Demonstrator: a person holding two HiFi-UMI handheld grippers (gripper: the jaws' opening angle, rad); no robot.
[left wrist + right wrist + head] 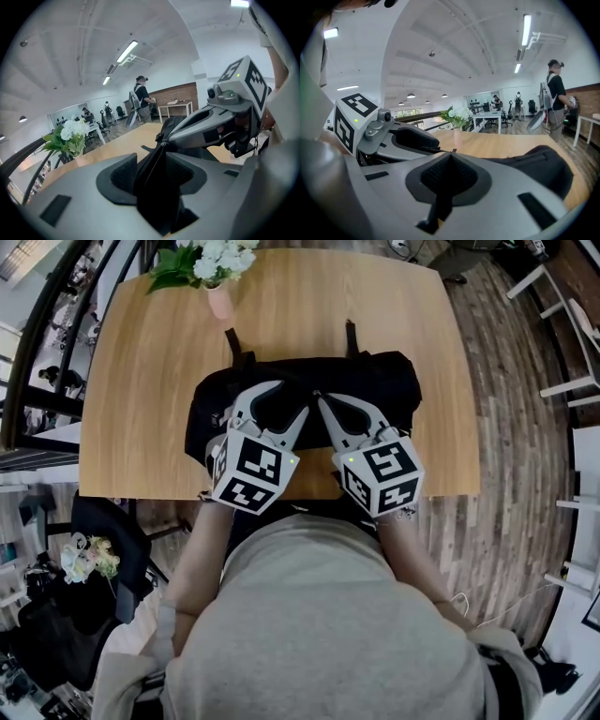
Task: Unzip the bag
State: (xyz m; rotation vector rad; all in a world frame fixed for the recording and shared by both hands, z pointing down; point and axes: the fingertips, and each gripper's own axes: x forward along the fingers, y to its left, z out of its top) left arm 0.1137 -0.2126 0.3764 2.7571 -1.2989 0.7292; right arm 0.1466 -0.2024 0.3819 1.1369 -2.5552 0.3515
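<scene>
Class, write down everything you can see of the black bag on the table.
The black bag looks like soft fabric and lies across the wooden table, near the person's edge. Two dark straps stick out from its far side. A zipper, closed where visible, runs along a raised fold on top. That fold stands between the open jaws of the left gripper; the right gripper is shut on what looks like the zipper pull.
</scene>
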